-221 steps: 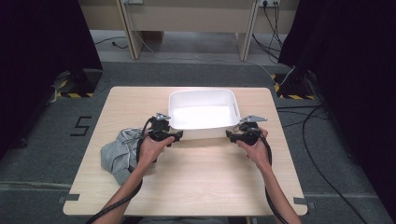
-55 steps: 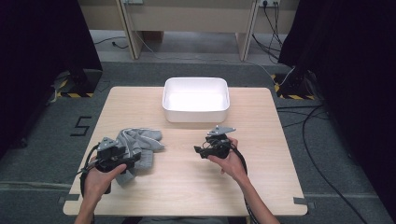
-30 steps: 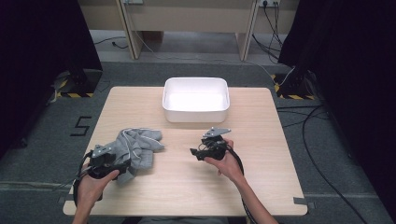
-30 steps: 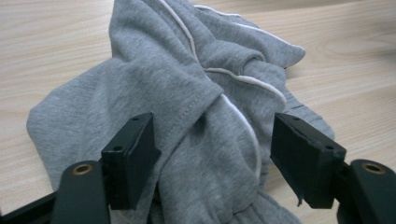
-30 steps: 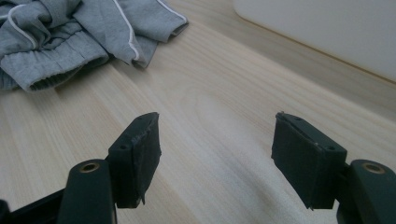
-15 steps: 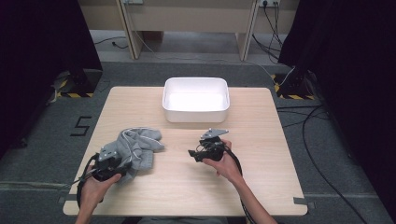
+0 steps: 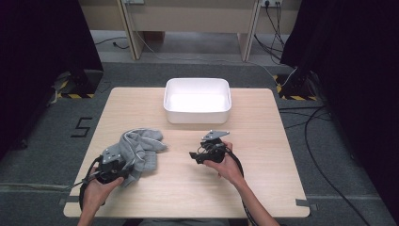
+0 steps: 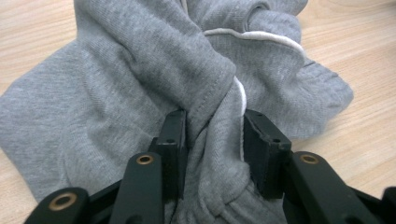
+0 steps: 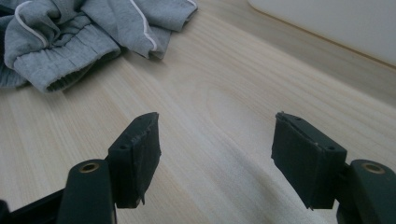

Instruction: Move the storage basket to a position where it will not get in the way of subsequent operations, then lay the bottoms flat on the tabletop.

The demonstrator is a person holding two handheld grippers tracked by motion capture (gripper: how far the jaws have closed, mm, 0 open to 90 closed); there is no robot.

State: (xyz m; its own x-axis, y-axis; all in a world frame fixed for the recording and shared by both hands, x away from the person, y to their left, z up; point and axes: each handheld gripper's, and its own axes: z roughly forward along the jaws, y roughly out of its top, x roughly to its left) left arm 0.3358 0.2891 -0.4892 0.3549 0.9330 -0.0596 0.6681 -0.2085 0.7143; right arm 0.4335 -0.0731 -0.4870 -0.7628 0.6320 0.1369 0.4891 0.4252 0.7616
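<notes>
Left gripper view: left gripper (image 8: 212, 140) fingers clamp a bunched fold of grey sweatshirt (image 7: 136, 149) on table (image 7: 263, 141); right gripper (image 9: 224, 154) spread, empty. Best grab a free hem next.

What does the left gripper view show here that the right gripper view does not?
The left gripper view shows the left gripper with its jaws closed on a bunched fold of the grey garment, white trim between them. The right gripper view shows the right gripper with its jaws wide apart over bare wood, plus the side of the white tub at the upper right. Both take in the garment and the wooden table.
</notes>
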